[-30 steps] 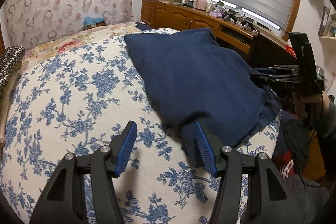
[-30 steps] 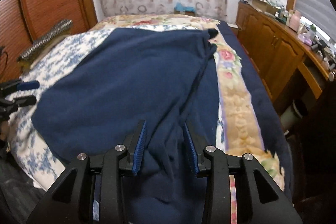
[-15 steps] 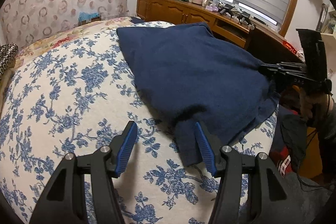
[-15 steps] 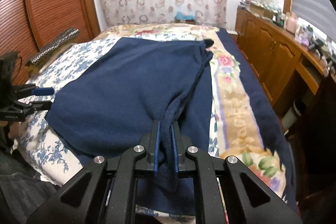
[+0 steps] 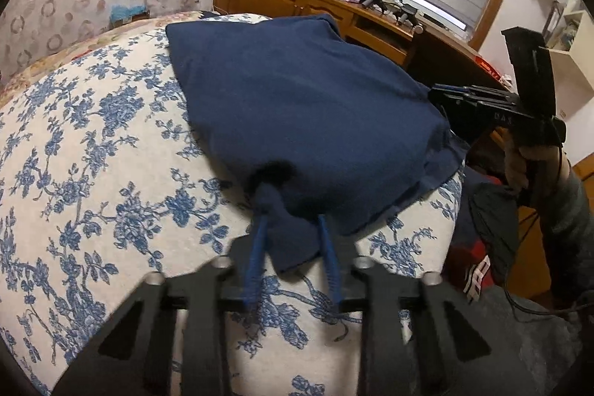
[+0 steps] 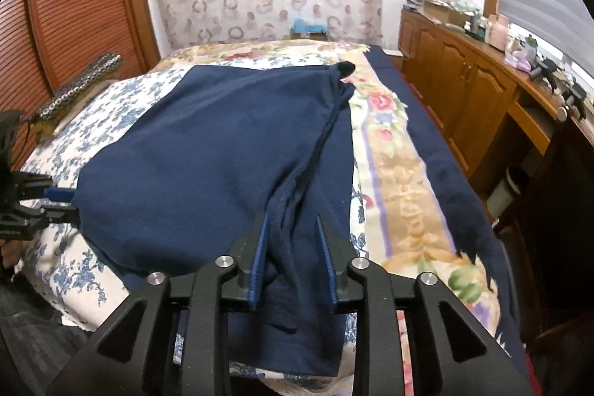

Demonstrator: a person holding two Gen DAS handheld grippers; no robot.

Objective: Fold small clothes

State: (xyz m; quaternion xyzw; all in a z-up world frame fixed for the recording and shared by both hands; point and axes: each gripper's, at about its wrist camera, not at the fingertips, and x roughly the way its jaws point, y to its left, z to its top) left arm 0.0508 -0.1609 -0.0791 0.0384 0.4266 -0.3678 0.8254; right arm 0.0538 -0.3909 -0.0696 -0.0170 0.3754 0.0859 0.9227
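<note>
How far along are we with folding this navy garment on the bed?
Early. Done: the navy garment lies spread on the floral bedspread. In hand: the left gripper has just been closing on one near corner, the right gripper has just been opening with the other hem between its pads. Left: every fold; none is visible yet.

Left wrist: close over the bed's (image 5: pixel 92 173) near edge, angled down, facing the windowed cabinet side. Right wrist: close over the same edge, facing the headboard curtain. Shared: navy garment (image 5: pixel 297 106), bed, each other's gripper.
</note>
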